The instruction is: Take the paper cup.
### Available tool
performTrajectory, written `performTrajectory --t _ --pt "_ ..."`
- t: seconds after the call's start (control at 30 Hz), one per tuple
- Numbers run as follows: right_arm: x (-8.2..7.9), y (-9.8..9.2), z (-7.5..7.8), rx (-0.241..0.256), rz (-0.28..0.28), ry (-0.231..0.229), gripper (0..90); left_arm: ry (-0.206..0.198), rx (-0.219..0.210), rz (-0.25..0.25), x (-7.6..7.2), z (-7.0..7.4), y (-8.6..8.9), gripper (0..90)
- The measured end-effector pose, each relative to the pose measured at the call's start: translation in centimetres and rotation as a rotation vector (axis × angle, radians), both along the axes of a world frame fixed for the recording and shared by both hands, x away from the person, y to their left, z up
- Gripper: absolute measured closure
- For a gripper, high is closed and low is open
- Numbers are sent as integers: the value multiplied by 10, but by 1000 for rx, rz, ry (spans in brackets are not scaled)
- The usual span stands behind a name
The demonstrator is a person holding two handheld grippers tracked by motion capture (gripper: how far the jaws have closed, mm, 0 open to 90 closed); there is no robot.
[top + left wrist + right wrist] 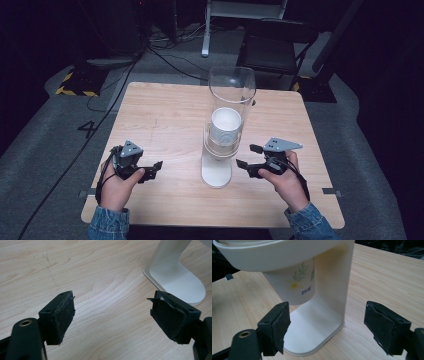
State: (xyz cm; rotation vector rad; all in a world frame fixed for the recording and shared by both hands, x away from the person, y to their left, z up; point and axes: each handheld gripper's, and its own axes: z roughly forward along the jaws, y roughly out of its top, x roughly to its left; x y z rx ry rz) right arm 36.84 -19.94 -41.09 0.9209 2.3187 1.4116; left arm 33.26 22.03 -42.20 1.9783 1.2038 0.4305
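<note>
A white cup dispenser stand (216,172) rises from the middle of the wooden table (165,120), topped by a clear tube (232,90) with white paper cups (225,125) inside. The lowest cup (294,282), printed with flowers, hangs below the dispenser's ring (274,252) in the right gripper view. My left gripper (158,166) is open to the left of the stand, a hand around it. My right gripper (248,156) is open just right of the stand, aimed at it. The stand's base (180,280) lies beyond the left gripper (112,315). Nothing sits between the pads of the right gripper (327,327).
Behind the table stand a black folding chair (275,45) and a white frame leg (206,30). Cables (165,55) run over the grey floor at the back left, near a yellow-and-black striped base (75,85).
</note>
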Motion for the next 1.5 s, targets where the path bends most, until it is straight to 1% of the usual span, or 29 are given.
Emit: performTrajectory --t 0.07,0.1,0.17,0.2,0.23,0.27,0.3,0.5,0.57,0.6,0.67,0.7,0.77,0.87,0.9,0.97,1.0,1.07,1.17,1.23,1.37,1.4,1.5 --pt "-1 3 -1 1 4 -8 214 3 1 -3 0 0 0 194" --pt "-2 9 -2 2 16 -18 212 5 -1 -2 0 -1 -1 194" --pt "-2 15 -4 2 25 -24 209 0 3 -6 0 -1 -1 193" --pt "-2 15 -4 2 25 -24 209 3 -1 -3 0 -1 -2 193" --pt "-2 20 -7 -3 29 -29 204 4 -1 -3 0 -1 -2 193" --pt "-2 20 -7 -3 29 -29 204 4 -1 -3 0 -1 -2 193" --pt "-1 25 -10 0 33 -31 203 4 0 -5 0 -1 -2 193" --pt "1 41 -16 23 43 -64 208 3 3 -9 0 -2 -2 191" --pt "1 43 -17 28 43 -71 209 4 3 -9 0 -2 -2 190" --pt "2 47 -19 36 46 -80 210 3 4 -11 1 -2 -2 190" --pt "2 49 -20 37 44 -81 210 3 4 -11 0 -2 -2 189" --pt "3 53 -22 50 44 -86 208 5 3 -12 0 -2 -3 189" --pt "3 57 -24 58 42 -86 210 9 -1 -7 0 -3 -3 187" --pt "4 61 -27 56 38 -94 211 12 3 -12 1 -3 -2 186" --pt "5 65 -29 64 38 -105 220 14 0 -10 1 -4 -2 187" --pt "5 66 -31 64 37 -109 226 14 0 -9 1 -4 -2 187" --pt "5 70 -33 57 30 -120 239 13 3 -13 1 -4 -2 187" --pt "5 71 -34 57 29 -125 246 12 1 -12 1 -4 -2 187" --pt "4 73 -35 56 11 -152 295 14 0 -11 1 -4 -2 187" --pt "4 73 -36 57 -1 -159 333 14 1 -14 1 -4 -2 187" --pt "4 72 -36 65 -6 -158 346 14 1 -14 1 -4 -2 186" --pt "4 72 -36 58 -6 -161 347 14 1 -14 1 -4 -2 187" --pt "4 71 -36 59 -1 -161 350 13 -2 -8 1 -4 -2 187"
